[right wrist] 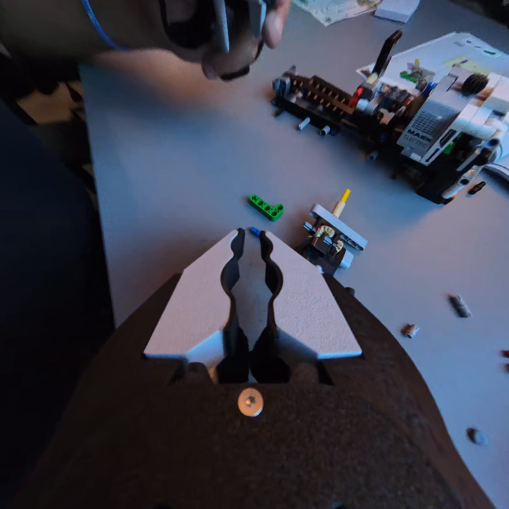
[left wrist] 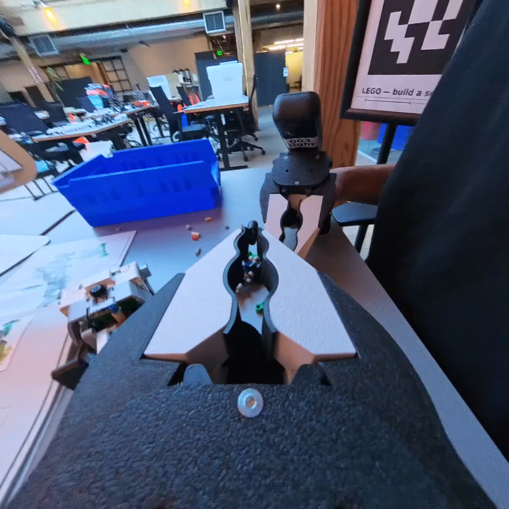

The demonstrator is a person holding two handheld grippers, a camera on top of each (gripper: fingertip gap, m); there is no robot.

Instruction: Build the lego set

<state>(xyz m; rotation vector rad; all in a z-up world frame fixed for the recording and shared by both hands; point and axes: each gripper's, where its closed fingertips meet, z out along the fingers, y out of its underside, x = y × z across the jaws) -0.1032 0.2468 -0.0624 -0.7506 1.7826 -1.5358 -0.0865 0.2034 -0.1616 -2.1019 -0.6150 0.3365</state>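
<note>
Lego truck model (right wrist: 429,121), white-cabbed on a dark chassis and partly built, stands on the grey table (right wrist: 179,170) beside printed instruction sheets (right wrist: 440,55). Nearer the right gripper (right wrist: 252,234), whose jaws are parted with nothing between them, lie a green L-shaped beam (right wrist: 265,207) and a small grey-and-black subassembly with a yellow axle (right wrist: 332,237). The left gripper (left wrist: 251,234) appears nearly closed at its tips; whether it grasps anything cannot be told. A blue plastic bin (left wrist: 143,181) sits farther back.
</note>
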